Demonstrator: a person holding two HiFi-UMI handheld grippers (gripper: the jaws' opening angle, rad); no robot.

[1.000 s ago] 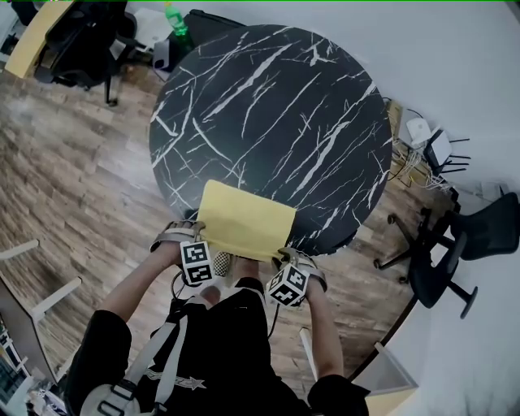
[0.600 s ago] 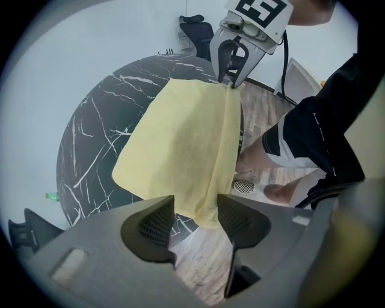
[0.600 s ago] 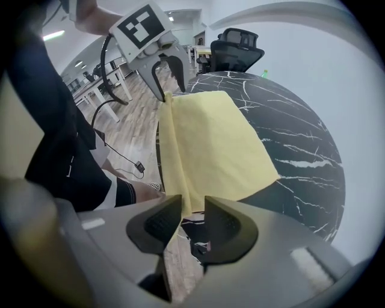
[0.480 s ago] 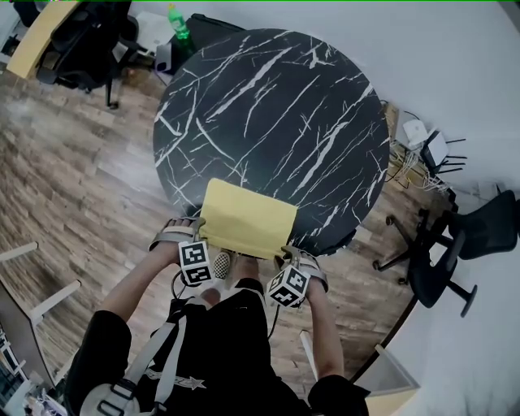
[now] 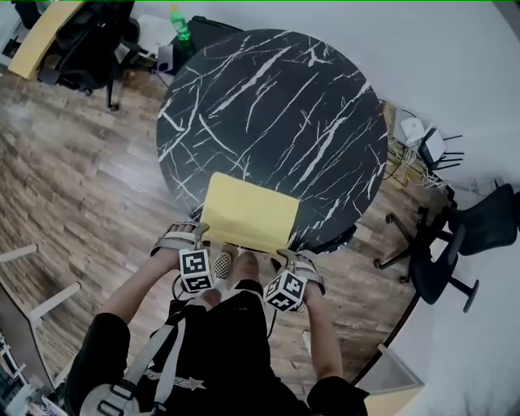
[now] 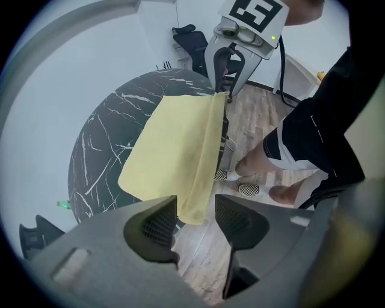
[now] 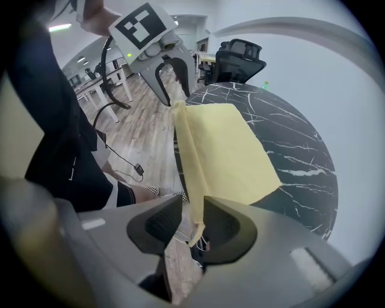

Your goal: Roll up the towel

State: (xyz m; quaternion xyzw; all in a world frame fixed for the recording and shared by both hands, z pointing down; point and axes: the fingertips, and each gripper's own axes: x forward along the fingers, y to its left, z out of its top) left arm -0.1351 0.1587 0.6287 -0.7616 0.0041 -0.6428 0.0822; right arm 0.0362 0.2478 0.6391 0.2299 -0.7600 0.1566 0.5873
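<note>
Both towel (image 5: 248, 215) corners overhang the table (image 5: 276, 106) edge, loose between the left gripper's (image 6: 195, 225) and right gripper's (image 7: 194, 225) just-closing fingers.

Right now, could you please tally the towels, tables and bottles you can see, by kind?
Yellow towel: 1
Round black table: 1
Green bottle: 1
Total: 3

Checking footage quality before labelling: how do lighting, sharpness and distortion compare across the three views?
Head view: even light, sharp, the table only mildly bowed. Left gripper view: strong fisheye, black corners, towel sharp. Right gripper view: same fisheye, table rim strongly curved.
</note>
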